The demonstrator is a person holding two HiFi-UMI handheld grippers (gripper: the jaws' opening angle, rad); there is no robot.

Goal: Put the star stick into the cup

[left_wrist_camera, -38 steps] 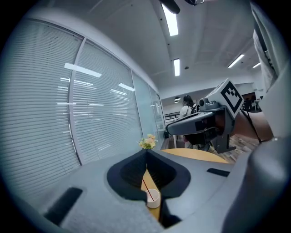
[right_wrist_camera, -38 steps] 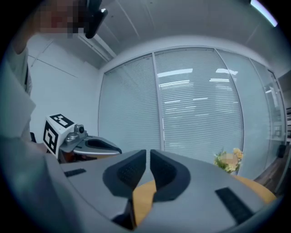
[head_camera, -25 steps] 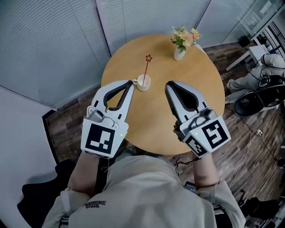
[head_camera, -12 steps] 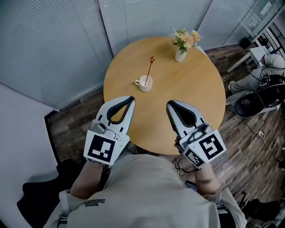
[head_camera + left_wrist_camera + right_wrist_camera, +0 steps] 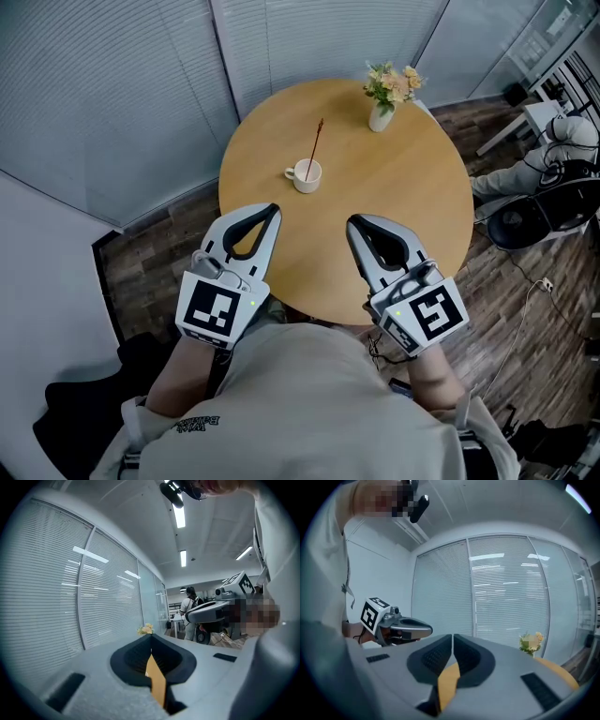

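Found the star stick (image 5: 315,142) leaning in the cup (image 5: 306,175) toward the far left edge of the surface (image 5: 403,202), with left claw (image 5: 273,208) and right claw (image 5: 352,222) both closed on nothing over the near edge; judged placement done, needing only a hands-off retreat.

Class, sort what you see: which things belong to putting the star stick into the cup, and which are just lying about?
Belong to the job:
cup
star stick, standing in it
left gripper and right gripper, both shut and empty

Just lying about:
vase of flowers, on the table at its far edge
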